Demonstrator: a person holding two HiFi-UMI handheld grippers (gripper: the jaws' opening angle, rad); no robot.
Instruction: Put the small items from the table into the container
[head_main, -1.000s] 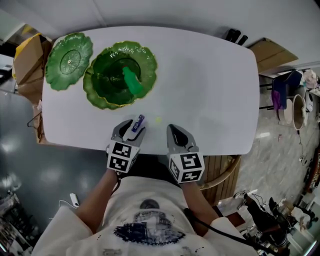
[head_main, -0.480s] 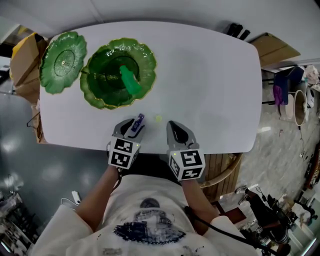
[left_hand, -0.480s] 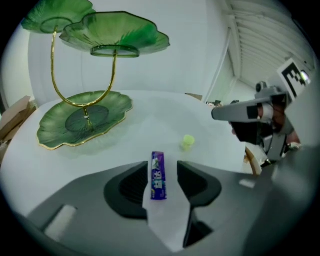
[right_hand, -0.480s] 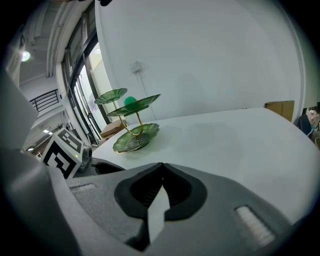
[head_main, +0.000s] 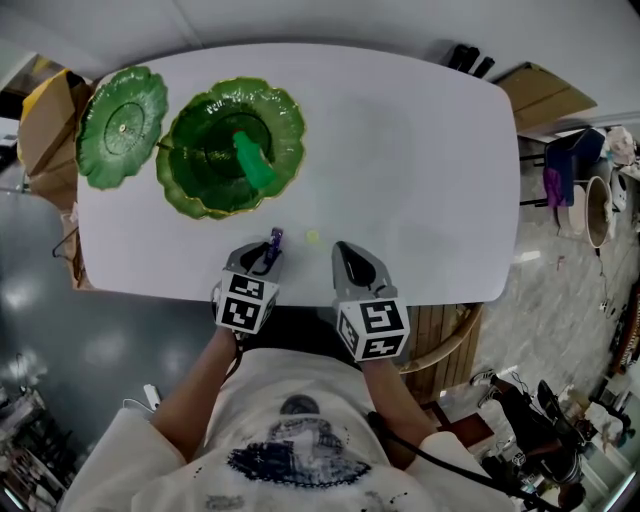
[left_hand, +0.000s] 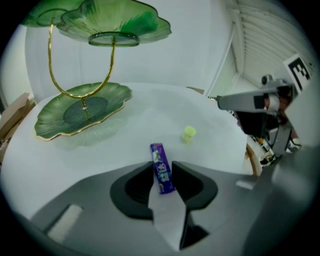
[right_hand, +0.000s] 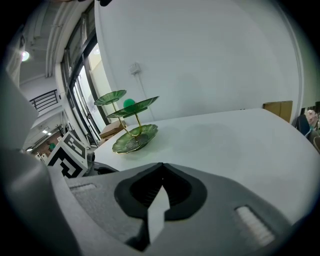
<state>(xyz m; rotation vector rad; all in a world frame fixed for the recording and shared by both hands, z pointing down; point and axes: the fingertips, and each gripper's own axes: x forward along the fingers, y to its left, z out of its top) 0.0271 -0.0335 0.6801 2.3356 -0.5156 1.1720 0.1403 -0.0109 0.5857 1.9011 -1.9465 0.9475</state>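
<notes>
Lowered since before, left gripper (head_main: 268, 252) is being closed on the purple candy stick (left_hand: 161, 167) lying between its jaws. Right gripper (head_main: 346, 256) is held shut, empty

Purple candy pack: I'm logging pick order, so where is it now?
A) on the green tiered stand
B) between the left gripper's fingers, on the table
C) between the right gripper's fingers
B: in the left gripper view the purple candy pack lies on the table between the closing fingers of the left gripper.
</notes>
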